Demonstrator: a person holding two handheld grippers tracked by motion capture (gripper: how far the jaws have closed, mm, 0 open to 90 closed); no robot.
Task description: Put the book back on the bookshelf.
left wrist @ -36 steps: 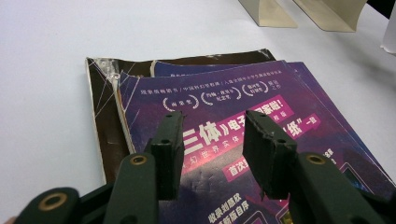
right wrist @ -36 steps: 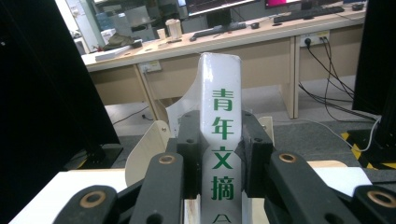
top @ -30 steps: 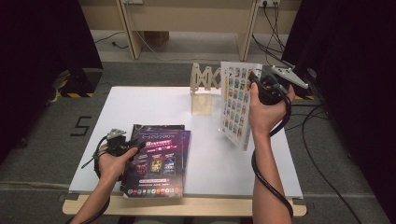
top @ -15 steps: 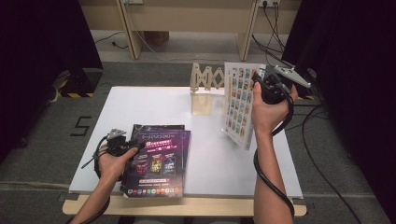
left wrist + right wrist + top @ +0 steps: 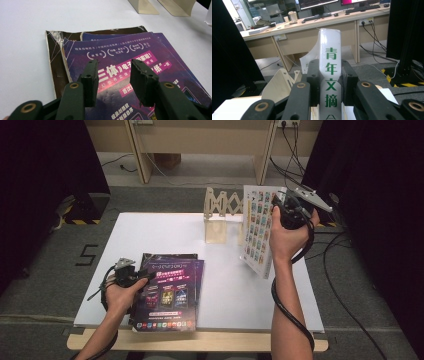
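Note:
My right gripper (image 5: 278, 210) is shut on the white spine of a magazine (image 5: 257, 232) and holds it upright above the table's far right, next to the wooden rack (image 5: 220, 215). Its cover shows a grid of small pictures. In the right gripper view the spine (image 5: 329, 37), printed with green characters, rises between the two jaws of the gripper (image 5: 329, 65). My left gripper (image 5: 142, 275) hovers open over a stack of purple magazines (image 5: 167, 290) at the front left. In the left gripper view nothing sits between the jaws of that gripper (image 5: 113, 67), and the top purple cover (image 5: 120, 50) lies just beyond them.
The white table (image 5: 165, 232) carries the wooden rack (image 5: 278, 85) at its far middle. A brown magazine (image 5: 53, 62) sticks out from under the purple ones. Cables trail over the floor on the right (image 5: 345, 270). Desks stand behind the table.

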